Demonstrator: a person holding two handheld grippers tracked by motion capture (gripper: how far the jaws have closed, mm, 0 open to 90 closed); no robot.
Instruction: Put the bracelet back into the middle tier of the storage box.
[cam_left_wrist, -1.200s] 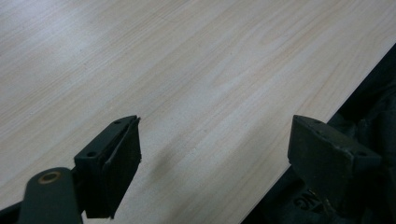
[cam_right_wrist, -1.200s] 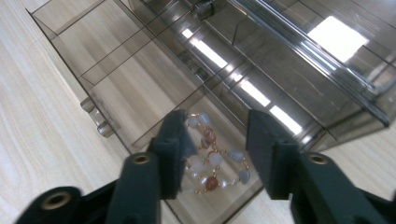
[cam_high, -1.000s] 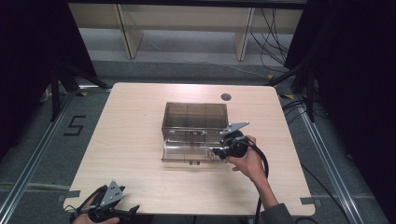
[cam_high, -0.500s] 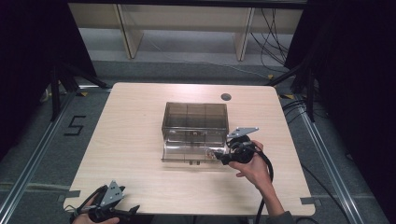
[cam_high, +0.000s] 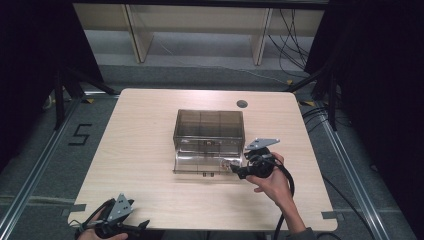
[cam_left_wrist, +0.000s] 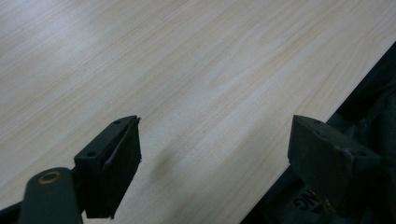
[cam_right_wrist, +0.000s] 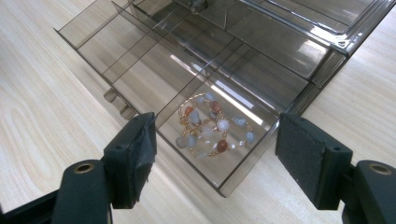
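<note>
A smoky clear drawer box (cam_high: 209, 127) stands mid-table with its divided drawer (cam_high: 200, 164) pulled out toward me. A beaded bracelet (cam_right_wrist: 212, 128) of pale and reddish stones lies in the drawer's right front compartment. My right gripper (cam_high: 235, 169) hovers at that corner of the drawer. Its jaws have just been opening, and in the right gripper view this gripper (cam_right_wrist: 217, 135) stands wide with nothing pressed between the pads; the bracelet lies loose below. My left gripper (cam_high: 142, 225) rests at the table's near left edge, and the left gripper view shows it (cam_left_wrist: 215, 135) open over bare wood.
The light wooden table (cam_high: 140, 130) has a dark round hole (cam_high: 242, 104) behind the box. In the left gripper view the table's edge (cam_left_wrist: 299, 140) runs just under the right jaw. Shelving stands beyond the far side.
The right gripper has drawn back a little from the drawer toward the near edge. The left gripper has stayed put.
</note>
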